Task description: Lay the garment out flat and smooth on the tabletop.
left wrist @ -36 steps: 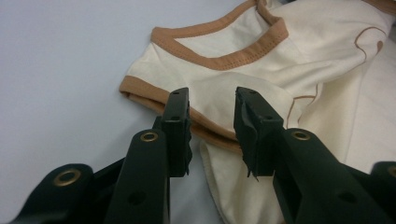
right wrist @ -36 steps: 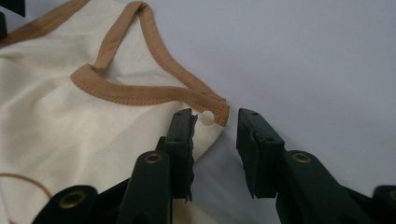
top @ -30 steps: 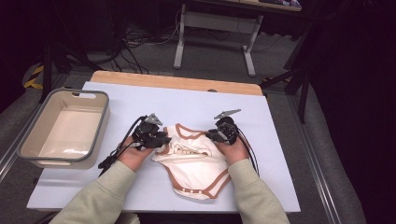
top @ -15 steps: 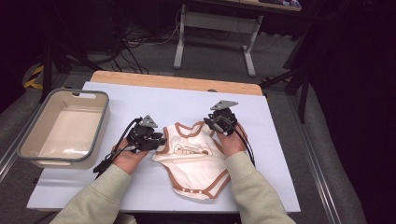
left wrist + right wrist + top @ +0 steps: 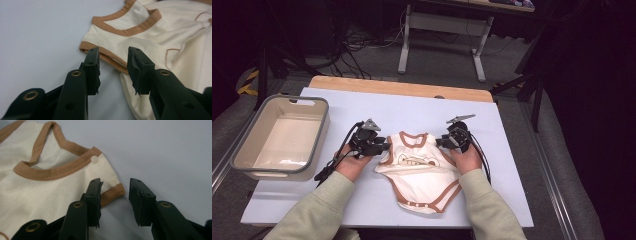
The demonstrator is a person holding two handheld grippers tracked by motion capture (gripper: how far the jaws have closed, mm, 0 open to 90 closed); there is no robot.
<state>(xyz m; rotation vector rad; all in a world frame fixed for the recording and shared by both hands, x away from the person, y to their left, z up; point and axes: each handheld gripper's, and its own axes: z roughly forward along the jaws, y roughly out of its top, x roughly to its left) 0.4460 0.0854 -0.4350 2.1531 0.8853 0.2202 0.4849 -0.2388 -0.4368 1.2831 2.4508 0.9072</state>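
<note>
A cream baby bodysuit [image 5: 419,170] with brown trim lies flat on the white table cover, neckline away from me. My left gripper [image 5: 383,146] rests at its left sleeve and my right gripper [image 5: 440,142] at its right sleeve. In the left gripper view the jaws [image 5: 112,53] stand apart, with the brown sleeve hem of the bodysuit [image 5: 150,32] lying loose in the gap. In the right gripper view the jaws [image 5: 115,182] are also apart, and the sleeve hem of the bodysuit [image 5: 50,192] ends beside the left jaw. Both pairs of jaws have just been opening, and neither presses on the cloth.
An empty cream bin with a grey rim [image 5: 242,165] stands at the table's left edge. The white cover [image 5: 512,165] reaches right of the bodysuit, and a wooden edge [image 5: 402,89] runs along the back. Table legs and cables stand on the floor beyond.
The bunched top of the bodysuit has been pulled out and laid flat. Both grippers moved apart to the sleeves, and their jaws have let go of the cloth.
</note>
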